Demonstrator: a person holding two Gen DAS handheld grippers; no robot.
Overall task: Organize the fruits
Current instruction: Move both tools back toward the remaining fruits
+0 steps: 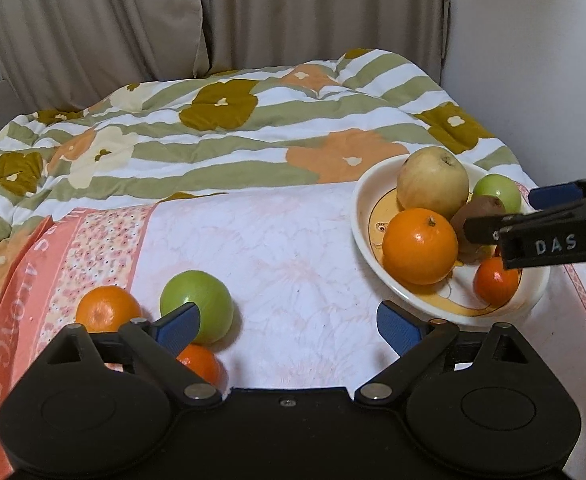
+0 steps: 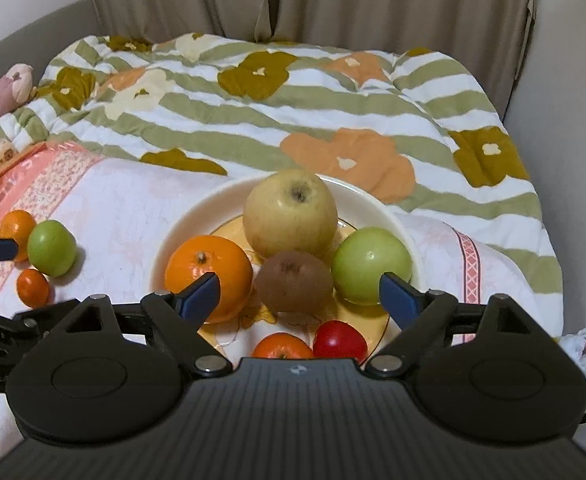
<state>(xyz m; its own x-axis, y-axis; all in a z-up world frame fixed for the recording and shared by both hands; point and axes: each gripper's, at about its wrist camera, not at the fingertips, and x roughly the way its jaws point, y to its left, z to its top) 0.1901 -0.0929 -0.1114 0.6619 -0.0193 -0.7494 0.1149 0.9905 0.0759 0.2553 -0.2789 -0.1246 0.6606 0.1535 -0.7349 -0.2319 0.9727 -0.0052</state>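
The right hand-held gripper [image 2: 297, 294] hangs released over the plate [image 2: 197, 208], lower centre of its view, its blue pads wide apart and grasping nothing; the kiwi [image 2: 295, 284] lies between them, with a large orange [image 2: 209, 276] and a green apple [image 2: 371, 264] alongside. The left hand-held gripper [image 1: 289, 326] is also released, bottom of its view, near a green apple [image 1: 203, 300] and two small oranges on the bed

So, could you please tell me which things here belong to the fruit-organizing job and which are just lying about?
Part of the job:
plate
big orange, yellow apple, kiwi on it
loose green fruit
two loose mandarins

Just lying about:
floral quilt
curtain
pink cloth under the fruit
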